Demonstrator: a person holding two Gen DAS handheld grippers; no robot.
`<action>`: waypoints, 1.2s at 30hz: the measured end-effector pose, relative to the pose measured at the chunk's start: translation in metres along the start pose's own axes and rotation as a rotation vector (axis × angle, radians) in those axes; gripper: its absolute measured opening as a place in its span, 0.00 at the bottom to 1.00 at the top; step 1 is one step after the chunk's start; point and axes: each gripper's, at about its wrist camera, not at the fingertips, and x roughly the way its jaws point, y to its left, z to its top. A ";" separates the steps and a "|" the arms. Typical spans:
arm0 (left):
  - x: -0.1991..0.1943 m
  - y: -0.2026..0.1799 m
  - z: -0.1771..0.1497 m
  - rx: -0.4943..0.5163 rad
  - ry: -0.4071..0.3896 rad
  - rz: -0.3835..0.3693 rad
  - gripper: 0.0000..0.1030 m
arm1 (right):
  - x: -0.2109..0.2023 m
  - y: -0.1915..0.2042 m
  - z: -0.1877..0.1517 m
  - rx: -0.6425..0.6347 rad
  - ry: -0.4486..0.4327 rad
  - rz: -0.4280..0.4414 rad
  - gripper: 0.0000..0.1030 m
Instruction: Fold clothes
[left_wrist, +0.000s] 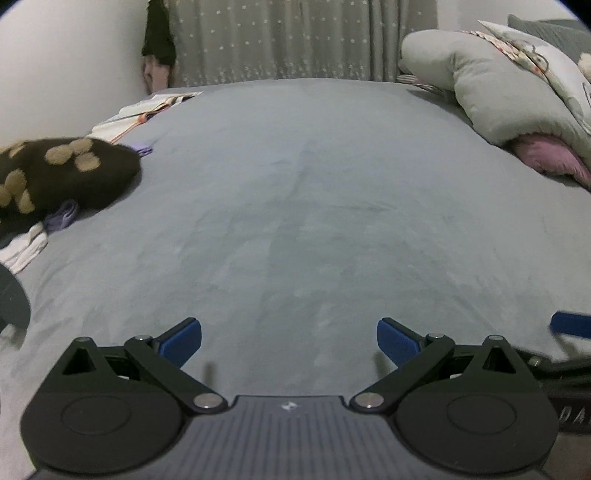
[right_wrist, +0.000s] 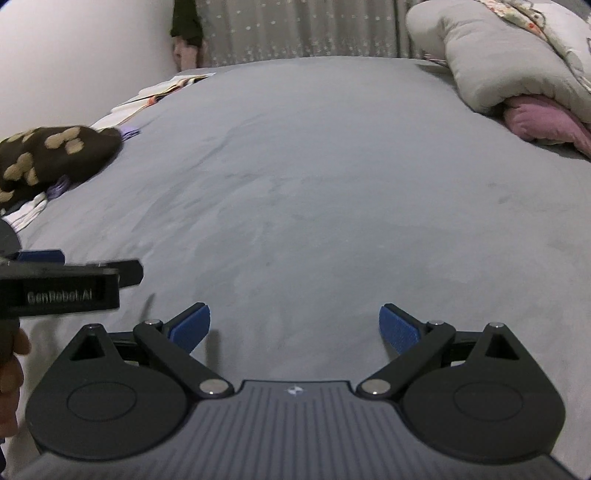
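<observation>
Plainly, nothing is looking folded yet, so I judge the task to be at its very start. A grey bed (left_wrist: 295, 206) is taking up nearly the whole scene, and its middle is lying bare and smooth. At the far right a bundled grey duvet (left_wrist: 491, 96) is resting over a pink pillow (left_wrist: 550, 158). At the left edge the clothes pile (left_wrist: 55, 173) is sitting in a loose heap: a dark brown garment with tan spots (right_wrist: 48, 155) is lying on top of white and lilac pieces. Both tools are hovering low over the near part of the bed, well apart from that heap. The left gripper (left_wrist: 289, 341) is standing with its jaws spread wide and empty, and the right gripper (right_wrist: 294, 326) is doing likewise. Fetching, spreading and folding are all still waiting.
</observation>
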 end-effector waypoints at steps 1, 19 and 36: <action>0.005 -0.003 0.001 0.009 -0.005 0.000 0.98 | 0.001 -0.005 0.002 0.007 -0.003 -0.012 0.95; 0.077 -0.012 0.023 0.058 -0.148 0.004 0.99 | 0.045 -0.052 0.014 0.048 -0.106 -0.255 1.00; 0.090 -0.007 0.018 0.003 -0.120 -0.042 1.00 | 0.064 -0.070 0.019 0.047 -0.117 -0.254 1.00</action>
